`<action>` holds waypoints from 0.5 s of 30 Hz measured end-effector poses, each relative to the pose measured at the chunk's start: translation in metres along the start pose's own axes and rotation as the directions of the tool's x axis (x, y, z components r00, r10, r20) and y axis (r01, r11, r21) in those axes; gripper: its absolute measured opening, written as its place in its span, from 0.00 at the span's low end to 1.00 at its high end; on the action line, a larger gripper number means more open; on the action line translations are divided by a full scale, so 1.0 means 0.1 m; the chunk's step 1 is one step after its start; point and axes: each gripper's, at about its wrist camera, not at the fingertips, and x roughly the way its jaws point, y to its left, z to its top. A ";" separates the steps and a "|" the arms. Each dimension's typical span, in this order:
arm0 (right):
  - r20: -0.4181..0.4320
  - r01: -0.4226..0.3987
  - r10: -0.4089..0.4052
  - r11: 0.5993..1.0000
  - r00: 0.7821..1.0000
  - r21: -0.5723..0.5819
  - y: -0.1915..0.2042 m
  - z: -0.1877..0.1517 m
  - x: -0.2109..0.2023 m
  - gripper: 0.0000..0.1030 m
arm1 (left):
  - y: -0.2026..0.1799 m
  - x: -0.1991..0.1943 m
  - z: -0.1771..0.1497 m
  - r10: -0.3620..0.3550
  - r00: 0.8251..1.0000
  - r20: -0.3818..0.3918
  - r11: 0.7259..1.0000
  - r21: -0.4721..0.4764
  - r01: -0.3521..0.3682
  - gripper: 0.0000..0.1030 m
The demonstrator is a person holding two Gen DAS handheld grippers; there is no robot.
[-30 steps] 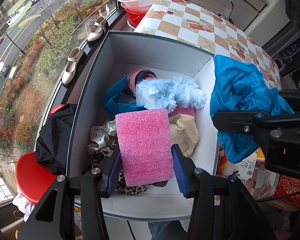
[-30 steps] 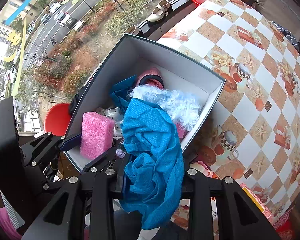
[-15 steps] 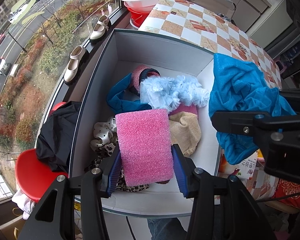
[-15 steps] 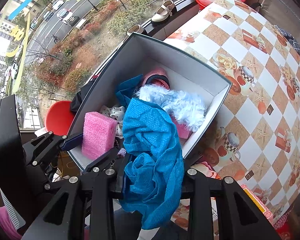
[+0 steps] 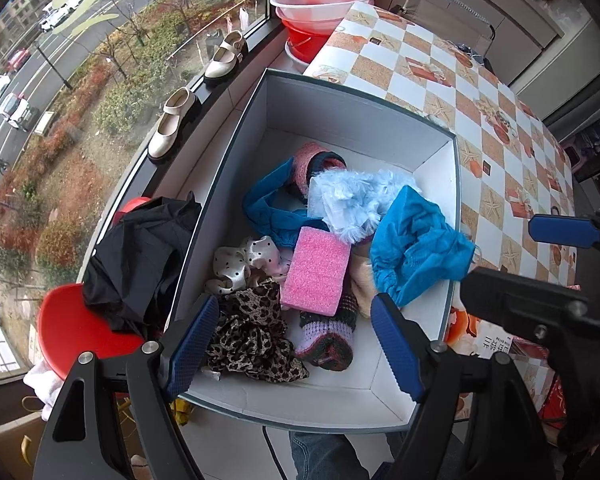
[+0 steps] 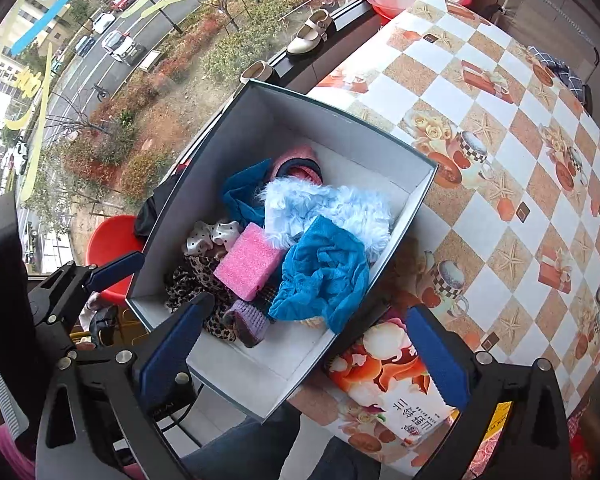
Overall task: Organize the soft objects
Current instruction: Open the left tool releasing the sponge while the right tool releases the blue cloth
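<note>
Tool on the left (image 5: 294, 338) hangs over the near end of the grey box (image 5: 256, 128) with its jaws spread; they have just been opening, and nothing sits between them. From this wrist view the pink sponge (image 5: 316, 270) lies released on the heap inside the box, propped on a leopard-print scrunchie (image 5: 252, 332) and a knitted striped piece (image 5: 328, 340). It rests tilted on soft, uneven things, so it could well slide toward the near wall if the pile is nudged. A blue cloth (image 5: 416, 252) lies at the box's right side, with a fold seeming to reach the right wall; it might slump over onto the desk (image 5: 440, 76) if a withdrawing jaw catches it. The other tool's blue pad shows at the right edge of this view, close to that cloth.

In the right wrist view, the right tool (image 6: 304, 344) stands fully spread above the box's near corner, its jaws also having just been opening, with no thing pressed by either pad. The blue cloth (image 6: 320, 276) sits loosely beside the pink sponge (image 6: 248, 262), below a pale fluffy piece (image 6: 324, 208). The box (image 6: 380, 132) appears to overhang the desk's (image 6: 500, 128) edge toward the window, so pressing down on that end could tip it. A printed packet (image 6: 384, 368) lies just under the right jaw and could be snagged on descent.
</note>
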 end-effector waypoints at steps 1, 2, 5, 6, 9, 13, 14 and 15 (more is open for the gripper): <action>0.001 -0.003 0.003 1.000 1.000 0.003 0.00 -0.01 -0.01 1.00 | 0.00 0.00 -0.01 -0.005 1.000 0.001 1.000 -0.001 0.005 0.79; 0.003 0.000 0.000 1.000 1.000 0.005 0.00 -0.02 -0.02 1.00 | -0.01 -0.01 -0.02 -0.004 1.000 0.002 1.000 0.000 0.004 0.79; 0.007 0.009 -0.009 1.000 1.000 0.011 -0.01 -0.03 -0.03 1.00 | -0.03 -0.02 -0.04 -0.011 1.000 0.000 1.000 -0.001 0.011 0.79; 0.005 0.006 -0.006 1.000 1.000 0.016 -0.01 -0.04 -0.03 1.00 | -0.03 -0.01 -0.05 -0.014 1.000 -0.002 1.000 -0.003 0.014 0.79; 0.004 0.007 -0.007 1.000 1.000 0.022 0.00 -0.05 -0.03 1.00 | -0.04 -0.01 -0.06 -0.014 1.000 -0.007 1.000 -0.007 0.014 0.79; 0.007 -0.001 0.001 1.000 1.000 0.025 0.02 -0.08 -0.04 1.00 | -0.03 0.01 -0.07 -0.009 1.000 -0.018 1.000 -0.005 0.009 0.79; 0.008 -0.004 0.004 1.000 1.000 0.028 0.02 -0.08 -0.05 1.00 | -0.03 0.02 -0.07 -0.011 1.000 -0.024 1.000 -0.004 0.011 0.79; 0.011 -0.006 0.005 1.000 1.000 0.030 0.01 -0.09 -0.06 1.00 | -0.03 0.03 -0.07 -0.011 1.000 -0.029 1.000 -0.005 0.011 0.79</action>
